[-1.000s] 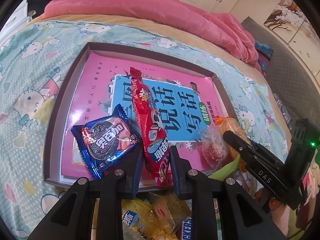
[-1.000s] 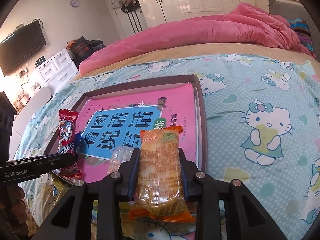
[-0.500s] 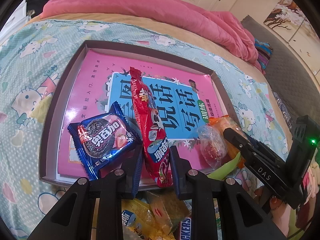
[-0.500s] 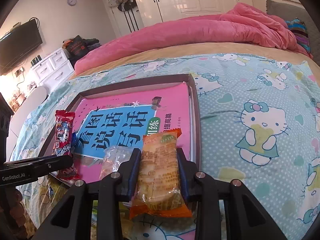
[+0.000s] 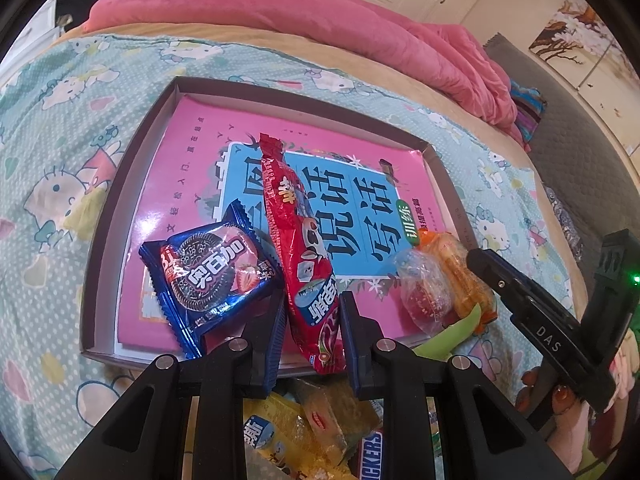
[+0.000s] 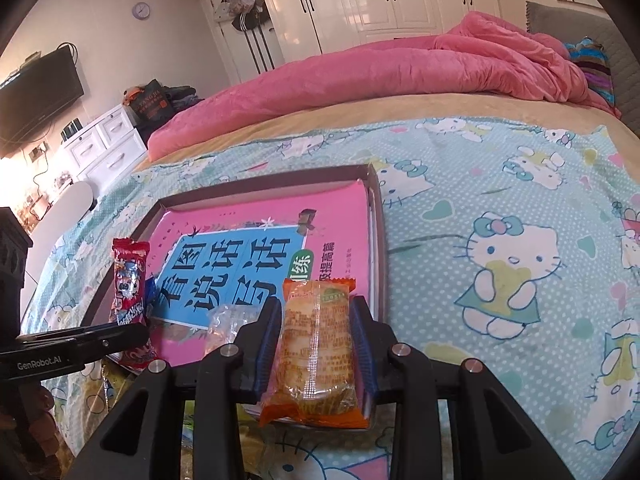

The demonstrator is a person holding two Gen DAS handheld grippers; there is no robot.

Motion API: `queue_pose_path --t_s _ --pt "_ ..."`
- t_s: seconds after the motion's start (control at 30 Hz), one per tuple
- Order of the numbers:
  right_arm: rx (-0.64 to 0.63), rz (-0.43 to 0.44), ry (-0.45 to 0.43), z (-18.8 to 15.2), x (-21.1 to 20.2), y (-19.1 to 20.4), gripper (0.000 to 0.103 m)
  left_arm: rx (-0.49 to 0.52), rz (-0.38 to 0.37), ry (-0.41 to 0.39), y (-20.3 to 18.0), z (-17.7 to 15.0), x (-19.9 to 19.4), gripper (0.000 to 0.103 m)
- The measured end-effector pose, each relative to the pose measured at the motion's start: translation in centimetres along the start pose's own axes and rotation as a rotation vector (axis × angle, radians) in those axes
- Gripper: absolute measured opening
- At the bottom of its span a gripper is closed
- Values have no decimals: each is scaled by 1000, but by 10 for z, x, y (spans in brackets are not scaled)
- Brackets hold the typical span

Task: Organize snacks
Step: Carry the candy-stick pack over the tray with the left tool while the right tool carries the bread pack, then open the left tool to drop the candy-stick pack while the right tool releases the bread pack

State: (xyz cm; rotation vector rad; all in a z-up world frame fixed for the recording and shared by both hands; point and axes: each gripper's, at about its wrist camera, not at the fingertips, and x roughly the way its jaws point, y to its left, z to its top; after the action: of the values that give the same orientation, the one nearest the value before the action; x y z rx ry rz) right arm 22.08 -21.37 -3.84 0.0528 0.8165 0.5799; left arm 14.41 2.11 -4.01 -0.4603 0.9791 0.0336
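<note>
The left gripper [image 5: 312,312] is clamped on the long red snack packet [image 5: 298,240], which reaches ahead of its fingers over the shallow box [image 5: 102,216], with the blue cookie pack [image 5: 212,272] lying just left of them. The right gripper [image 6: 316,340] pinches the orange biscuit pack [image 6: 316,344] at the box's near right corner, a clear-wrapped sweet [image 6: 226,320], seemingly, resting just left of its fingers.
</note>
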Motion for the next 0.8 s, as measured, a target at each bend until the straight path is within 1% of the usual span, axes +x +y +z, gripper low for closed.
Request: queue_pose_path --t_s 0.13,0.23,0.5,0.8 --pt "-49 -59 15 0 -5 3 35 -4 -3 2 1 0 0 27" --pt "-69 -73 27 -2 -9 3 35 -7 -3 4 2 0 -1 27" --pt "-67 -40 43 -5 -14 3 35 -9 0 5 3 0 -2 27" --pt "-53 -26 40 -4 -14 3 36 -14 2 5 4 0 -2 29"
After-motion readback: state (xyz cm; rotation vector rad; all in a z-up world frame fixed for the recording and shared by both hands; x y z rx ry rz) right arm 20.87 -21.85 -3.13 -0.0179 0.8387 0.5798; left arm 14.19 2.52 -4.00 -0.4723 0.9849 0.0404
